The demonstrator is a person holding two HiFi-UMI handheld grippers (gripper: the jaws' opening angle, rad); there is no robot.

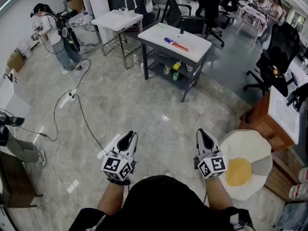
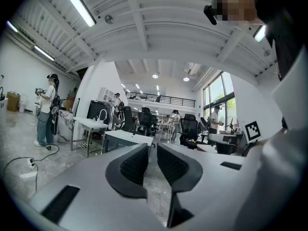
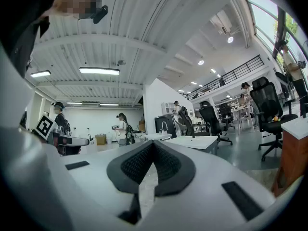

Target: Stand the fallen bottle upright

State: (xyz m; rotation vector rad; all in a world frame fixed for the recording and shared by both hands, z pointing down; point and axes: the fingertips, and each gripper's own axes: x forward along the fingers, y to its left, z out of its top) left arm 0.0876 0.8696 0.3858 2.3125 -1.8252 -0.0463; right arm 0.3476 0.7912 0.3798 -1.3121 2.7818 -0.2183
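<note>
A slim blue and red bottle [image 1: 174, 44] lies on its side on the white-topped table [image 1: 192, 49] far ahead of me in the head view. My left gripper [image 1: 129, 137] and right gripper [image 1: 201, 134] are held level side by side over the floor, well short of that table. Both are shut with nothing between the jaws. In the left gripper view the left gripper [image 2: 151, 149] points toward the table [image 2: 126, 137]. The right gripper [image 3: 153, 144] has its pads meeting at the tips, with the table [image 3: 195, 141] beyond. The bottle is too small to make out in either gripper view.
A second white table with a tap [image 1: 117, 19] stands behind on the left, and office chairs [image 1: 192, 13] behind the task table. A cable and power strip [image 1: 72, 94] lie on the floor. An egg-shaped cushion [image 1: 243, 165] and wooden cabinet [image 1: 269, 117] are right. A person [image 1: 50, 32] stands far left.
</note>
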